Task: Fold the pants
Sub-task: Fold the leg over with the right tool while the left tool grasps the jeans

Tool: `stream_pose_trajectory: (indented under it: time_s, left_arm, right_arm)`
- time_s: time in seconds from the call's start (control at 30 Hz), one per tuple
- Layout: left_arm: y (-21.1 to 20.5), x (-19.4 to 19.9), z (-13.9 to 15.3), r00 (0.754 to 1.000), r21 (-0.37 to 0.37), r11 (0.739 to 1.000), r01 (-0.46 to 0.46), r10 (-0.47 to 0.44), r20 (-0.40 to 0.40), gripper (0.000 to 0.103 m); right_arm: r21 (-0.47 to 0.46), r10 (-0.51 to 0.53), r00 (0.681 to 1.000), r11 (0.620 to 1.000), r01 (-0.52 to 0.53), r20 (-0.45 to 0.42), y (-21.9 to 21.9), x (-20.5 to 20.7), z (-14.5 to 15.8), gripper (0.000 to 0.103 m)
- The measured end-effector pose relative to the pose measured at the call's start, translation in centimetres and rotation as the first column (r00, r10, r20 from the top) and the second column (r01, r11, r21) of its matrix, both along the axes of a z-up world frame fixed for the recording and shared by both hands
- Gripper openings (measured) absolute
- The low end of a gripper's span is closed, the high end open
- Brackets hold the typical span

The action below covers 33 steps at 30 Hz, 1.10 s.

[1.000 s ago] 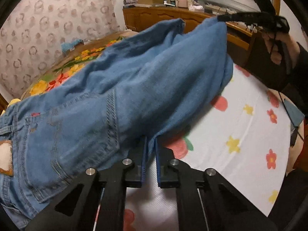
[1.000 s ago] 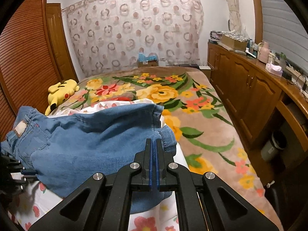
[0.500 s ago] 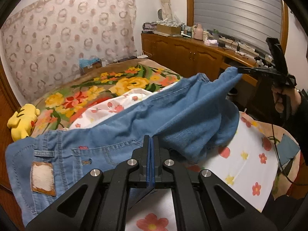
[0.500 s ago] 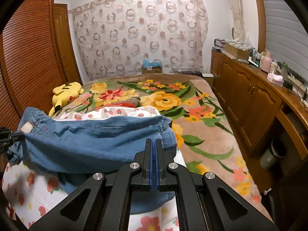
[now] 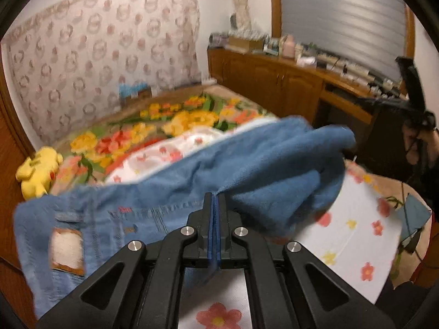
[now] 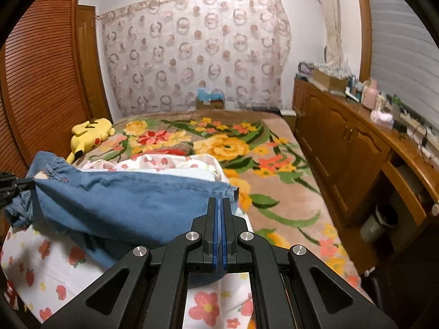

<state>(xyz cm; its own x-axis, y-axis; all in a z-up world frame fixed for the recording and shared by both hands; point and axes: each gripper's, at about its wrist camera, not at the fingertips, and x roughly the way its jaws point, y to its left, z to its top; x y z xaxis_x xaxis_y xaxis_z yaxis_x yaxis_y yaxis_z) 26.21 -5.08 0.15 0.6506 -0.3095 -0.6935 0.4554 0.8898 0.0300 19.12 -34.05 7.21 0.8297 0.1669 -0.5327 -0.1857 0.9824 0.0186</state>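
Blue jeans (image 5: 247,170) hang in the air over the bed, stretched between two black grippers. The left gripper (image 5: 214,205) is pinched tight on the jeans near the waist end, with a fold of blue cloth squeezed between its two blue pads. The right gripper (image 6: 219,211) is pinched tight too, and it holds the jeans at the leg end, close to the hem. From the left wrist view you can see the right gripper far off on the right side, held in a person's hand (image 5: 417,142) (that picture is quite blurry). The jeans sag in the middle and bunch up in soft folds. A pale patch (image 5: 67,249) sits on the waist part. Under the jeans lies a white sheet with little flowers (image 6: 41,268), and under that is a big blanket with yellow and red flowers (image 6: 227,148). A yellow plush toy (image 6: 87,134) lies by the wooden doors. A long wooden cabinet (image 6: 343,142) stands beside the bed.
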Motion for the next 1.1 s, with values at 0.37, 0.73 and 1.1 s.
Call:
stream_pose_trajectory:
  time_s: [0.37,0.73,1.1]
  left_arm:
    - [-0.6,-0.9,-2.3,0.999,0.046,0.998,-0.045,0.047,-0.027,0.046]
    - [-1.5,-6.5,-3.3,0.998,-0.047,0.999,0.026,-0.029,-0.054,0.048]
    - [-5.9,-2.3,-7.1,0.989,-0.033,0.999,0.01,-0.015,-0.15,0.03]
  right_arm:
    - [0.063,0.148,0.985,0.988,-0.142,-0.094,4.6,1.7,-3.6,0.002]
    - [0.04,0.152,0.98,0.988,-0.148,-0.128,3.8,1.6,-5.2,0.039]
    - [0.055,0.066,0.975,0.997,-0.056,-0.211,0.9,2.5,-7.8,0.044]
